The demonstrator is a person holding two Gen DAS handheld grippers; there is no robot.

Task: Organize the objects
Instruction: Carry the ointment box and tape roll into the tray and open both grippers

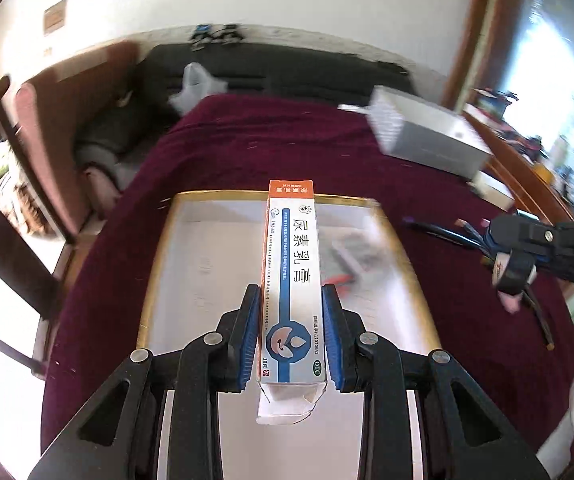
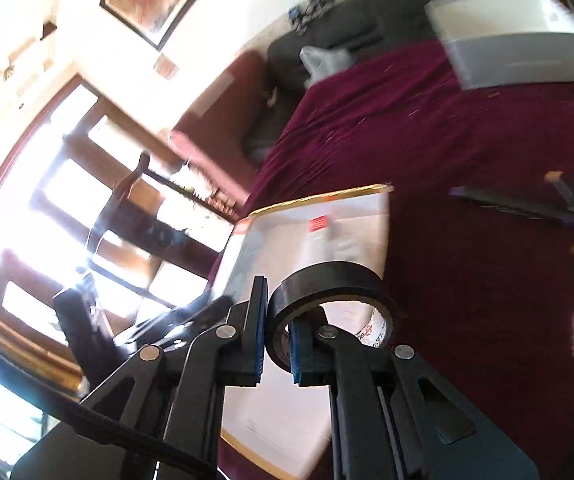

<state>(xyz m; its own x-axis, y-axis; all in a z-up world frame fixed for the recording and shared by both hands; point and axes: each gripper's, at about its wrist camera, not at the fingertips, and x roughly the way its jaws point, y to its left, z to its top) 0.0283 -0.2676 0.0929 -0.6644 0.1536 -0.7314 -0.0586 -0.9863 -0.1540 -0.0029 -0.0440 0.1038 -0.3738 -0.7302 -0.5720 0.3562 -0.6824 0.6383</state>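
My left gripper (image 1: 291, 292) is shut on a long white, blue and orange ointment box (image 1: 291, 240), held lengthwise above a gold-rimmed mirrored tray (image 1: 155, 264) on a maroon cloth (image 1: 247, 152). The box's near flap hangs open. My right gripper (image 2: 281, 308) is shut on a black tape roll (image 2: 327, 280), one finger inside the ring and one outside its wall, over the tray's (image 2: 319, 198) right part. In the left wrist view the right gripper (image 1: 527, 256) and tape roll (image 1: 513, 276) hang to the right of the tray.
A white rectangular box (image 1: 427, 136) (image 2: 519, 52) sits at the far right of the cloth. Several dark pens (image 1: 447, 232) (image 2: 527, 204) lie right of the tray. A dark sofa (image 1: 287, 68) and a reddish chair (image 1: 67, 140) stand beyond the table.
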